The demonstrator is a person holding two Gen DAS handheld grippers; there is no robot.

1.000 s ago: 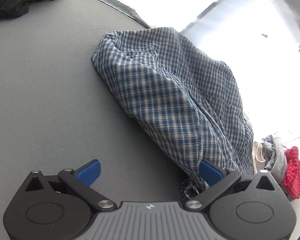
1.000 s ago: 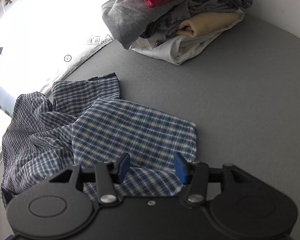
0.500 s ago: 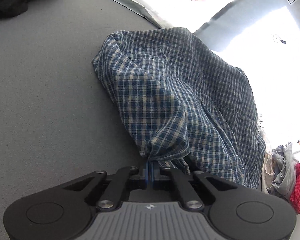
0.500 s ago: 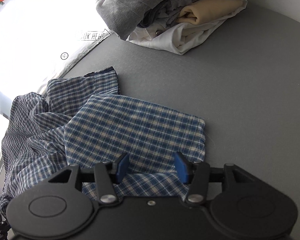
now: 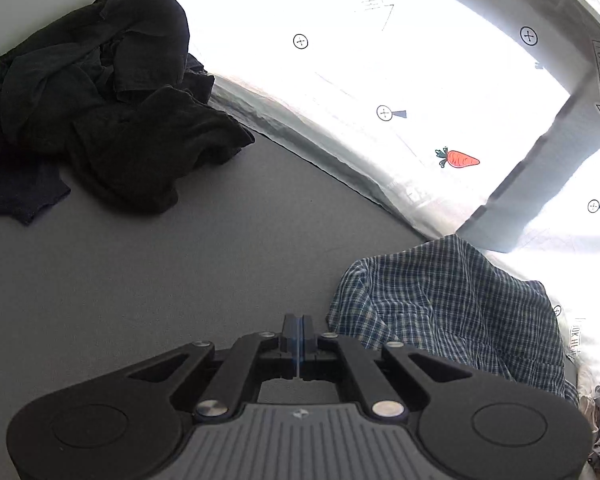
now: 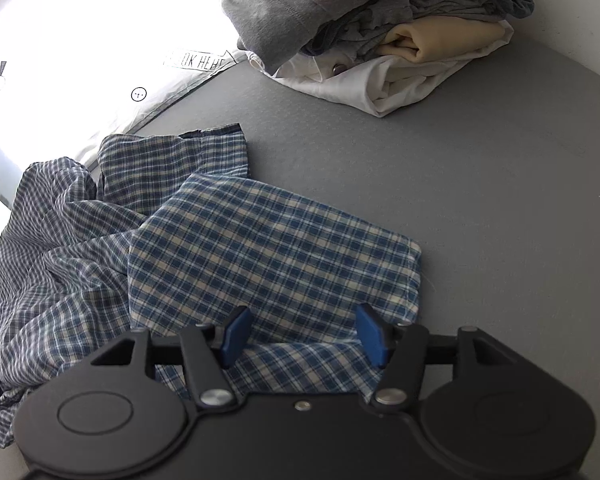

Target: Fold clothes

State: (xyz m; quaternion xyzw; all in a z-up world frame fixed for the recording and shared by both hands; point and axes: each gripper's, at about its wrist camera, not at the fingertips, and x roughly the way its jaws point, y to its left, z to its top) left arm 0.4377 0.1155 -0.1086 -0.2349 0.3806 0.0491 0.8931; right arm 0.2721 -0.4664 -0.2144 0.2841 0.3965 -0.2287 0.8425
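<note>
Pressed together with nothing caught between its blue pads, the left gripper [image 5: 299,334] sits over bare grey table [image 5: 148,280], having let go of the plaid shirt [image 5: 452,308] it was pinching a moment ago and swung away toward the left. Off at the table's far left corner lies a heap of black clothes [image 5: 100,96] (crumpled, not folded). That blue-and-white shirt is bunched up just to the right of the left gripper, against the table's far edge where a white sheet printed with carrots [image 5: 458,159] hangs bright in the light.

Over on the right, the right gripper [image 6: 302,334] stands spread, its jaws having just been opening, poised above a flat folded panel of the same shirt [image 6: 268,248] with the pads clear of the cloth. At the table's far right corner sits a stack of folded clothes [image 6: 384,40]: white at the bottom, cream, grey, and red check on top.
</note>
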